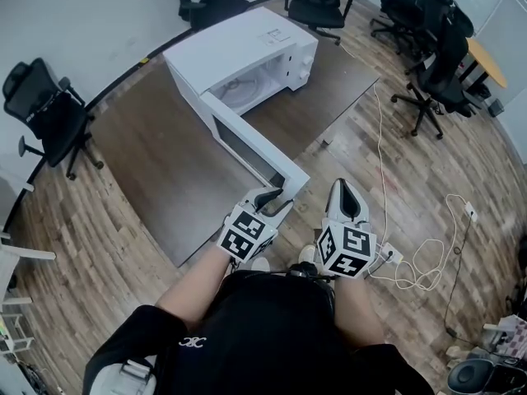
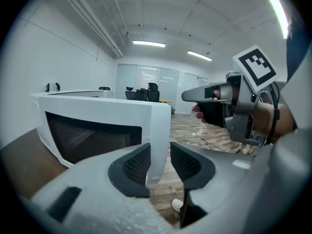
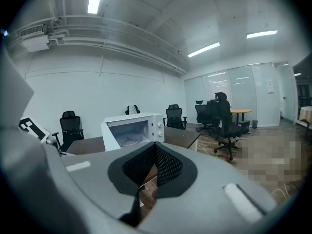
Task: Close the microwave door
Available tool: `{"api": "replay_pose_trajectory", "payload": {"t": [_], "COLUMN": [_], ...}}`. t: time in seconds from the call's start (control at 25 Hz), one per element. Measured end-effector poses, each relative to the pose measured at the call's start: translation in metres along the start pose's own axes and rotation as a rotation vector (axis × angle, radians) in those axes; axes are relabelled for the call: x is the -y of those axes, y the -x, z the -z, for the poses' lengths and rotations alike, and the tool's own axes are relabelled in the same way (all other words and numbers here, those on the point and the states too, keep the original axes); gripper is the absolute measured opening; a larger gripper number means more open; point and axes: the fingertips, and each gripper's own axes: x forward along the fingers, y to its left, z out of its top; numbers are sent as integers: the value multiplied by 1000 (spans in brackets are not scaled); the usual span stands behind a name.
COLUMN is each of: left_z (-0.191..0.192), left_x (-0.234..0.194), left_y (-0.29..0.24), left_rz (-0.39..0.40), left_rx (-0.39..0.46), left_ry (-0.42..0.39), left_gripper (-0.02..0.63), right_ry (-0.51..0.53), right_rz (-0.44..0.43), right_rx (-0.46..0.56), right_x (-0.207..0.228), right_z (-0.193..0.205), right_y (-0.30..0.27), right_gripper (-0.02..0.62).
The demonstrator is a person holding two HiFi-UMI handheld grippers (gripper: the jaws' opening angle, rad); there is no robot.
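The dark brown, wood-grain tabletop (image 1: 165, 163) is carrying the boxy white microwave (image 1: 247, 44) near its far edge, with the cavity gaping. Its door (image 1: 251, 151), a smooth white frame round a dark mesh window, is standing swung fully out toward the near corner, so the closing looks not yet begun. The left tongs (image 1: 278, 200) are standing apart, ribbed black pads straddling the door's free edge, seemingly without squeezing. The right tongs (image 1: 343, 189) are sitting pressed together, empty.
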Motion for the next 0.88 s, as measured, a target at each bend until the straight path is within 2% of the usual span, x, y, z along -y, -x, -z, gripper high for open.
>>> {"api": "replay_pose_trajectory", "payload": {"t": [0.24,0.44,0.88], "left_z": [6,6,-7], "left_x": [-5,-3,-9], "left_y": [-9,-18,-44], "left_rz": [-7,13,-5], "left_rx": [-36,-44,-48], "left_ry": [-1,-16,-8], "left_gripper": [149,155,138], "right_ry": [-7,-6,-16], "right_rz": [38,68,143], "right_rx": [-1,-1,-14], "right_x": [12,20,54], "right_z": [2,3,5], "right_y": [7,12,22], "right_gripper": [9,9,9]}}
